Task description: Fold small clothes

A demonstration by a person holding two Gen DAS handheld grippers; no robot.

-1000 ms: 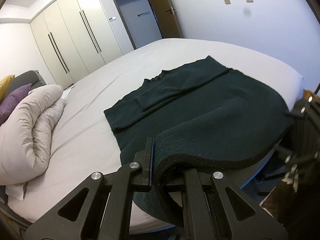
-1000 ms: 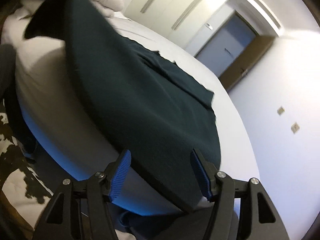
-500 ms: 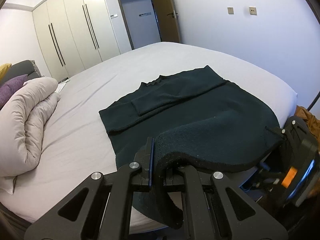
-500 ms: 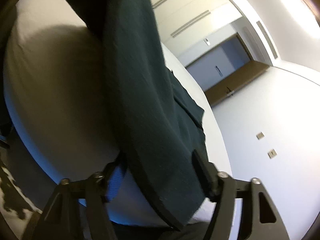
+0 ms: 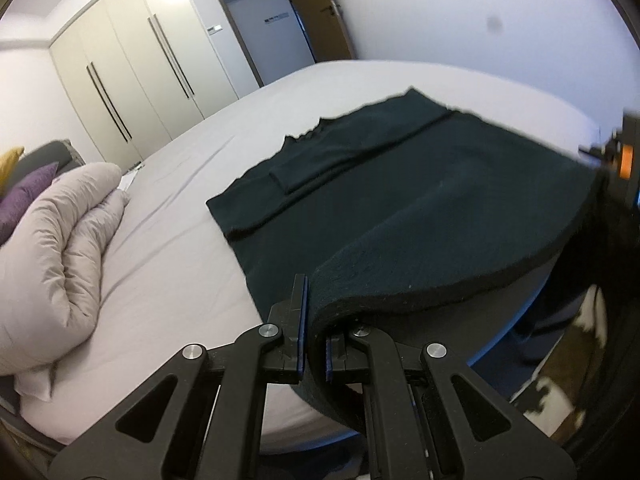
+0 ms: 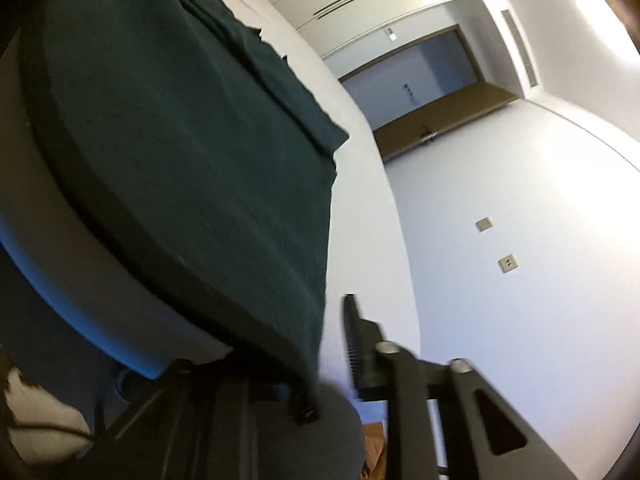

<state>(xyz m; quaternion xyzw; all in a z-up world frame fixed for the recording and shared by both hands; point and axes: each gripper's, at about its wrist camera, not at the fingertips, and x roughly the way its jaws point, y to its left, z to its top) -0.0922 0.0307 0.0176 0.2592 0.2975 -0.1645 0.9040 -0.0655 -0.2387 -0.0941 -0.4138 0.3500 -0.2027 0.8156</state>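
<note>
Your left gripper (image 5: 314,354) is staying clamped on the near hem of the dark green knitted sweater (image 5: 400,200), which is lying flat across the grey-sheeted bed (image 5: 168,240) with its sleeves already folded over the chest and its bottom edge overhanging the mattress; your right gripper (image 6: 328,344) is closing at this moment on the other hem corner, where a second ago its jaws were standing wide on either side of the cloth; the fabric is sitting between the jaws, though blur is hiding whether the pads are pressing on it yet; that probably means you are getting both corners in hand, so the hem can next be lifted and carried toward the collar; the pale bunched duvet (image 5: 60,248) is lying well apart.
</note>
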